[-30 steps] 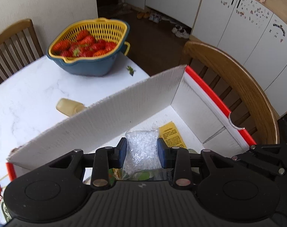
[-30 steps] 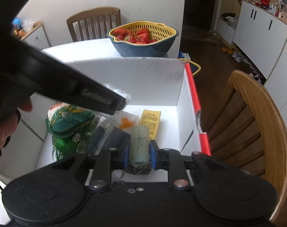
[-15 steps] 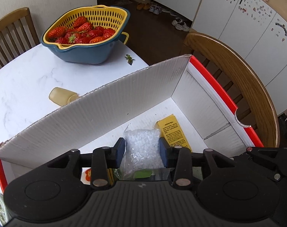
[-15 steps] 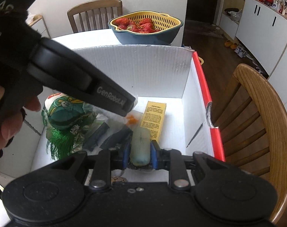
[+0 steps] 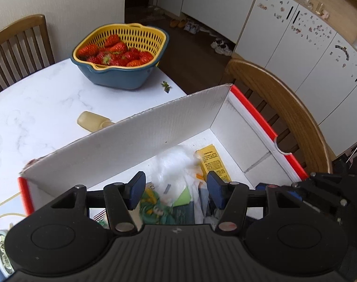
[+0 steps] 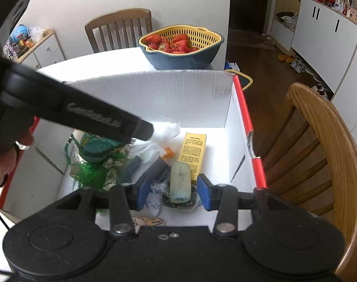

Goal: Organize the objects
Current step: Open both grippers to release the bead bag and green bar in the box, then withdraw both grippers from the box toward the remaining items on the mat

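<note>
A white cardboard box (image 5: 154, 131) with red edges stands on a chair beside the table. My left gripper (image 5: 176, 189) hovers over it with its jaws opening and nothing pressed between the pads. A clear plastic bag (image 5: 176, 162) lies below it, next to a yellow carton (image 5: 211, 162). In the right wrist view my right gripper (image 6: 173, 192) is low inside the box (image 6: 154, 94), jaws opening. A pale green roll (image 6: 180, 181) lies between the pads, free of both. The bag (image 6: 164, 131) and the carton (image 6: 193, 148) lie beyond it.
A blue and yellow strainer basket (image 5: 122, 54) of strawberries and a beige bottle (image 5: 91, 121) sit on the white table (image 5: 37, 108). A green wrapped bundle (image 6: 96, 148) and dark packets fill the box's left side. A wooden chair back (image 6: 319, 141) curves to the right.
Both grippers have let go. The left jaws spread and the clear bag dropped into the box as that gripper lifted. The right jaws parted from the pale green roll.
</note>
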